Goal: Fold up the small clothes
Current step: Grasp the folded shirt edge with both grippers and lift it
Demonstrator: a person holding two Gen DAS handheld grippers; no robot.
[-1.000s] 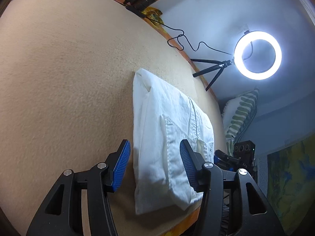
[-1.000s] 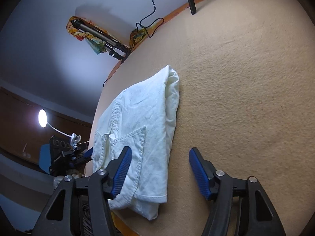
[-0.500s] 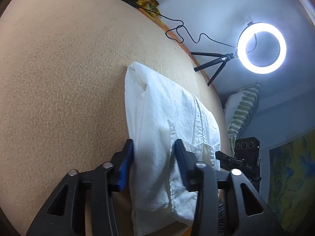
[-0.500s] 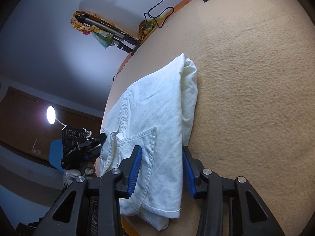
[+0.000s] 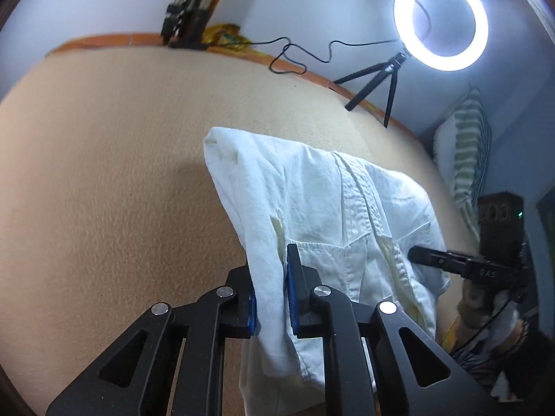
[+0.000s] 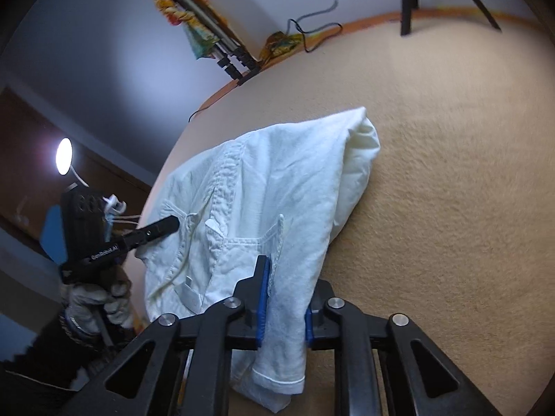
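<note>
A small white garment (image 5: 329, 215) with pockets and a stitched seam, folded in half, is lifted at its near end off the tan table surface (image 5: 104, 190). My left gripper (image 5: 272, 298) is shut on one near edge of it. My right gripper (image 6: 286, 303) is shut on the opposite near edge of the same garment (image 6: 270, 190). The far folded end still rests on the table. Each gripper shows in the other's view: the right one (image 5: 451, 261) and the left one (image 6: 138, 237), held by a gloved hand.
A lit ring light (image 5: 440, 20) on a small tripod stands at the table's far edge, with a black cable (image 5: 298, 59). A folded tripod (image 6: 215, 41) leans on the wall. A striped pillow (image 5: 464, 159) lies beyond the table.
Both grippers have closed on the garment's near edges and raised them off the table. A second ago both were open above the garment lying flat.
</note>
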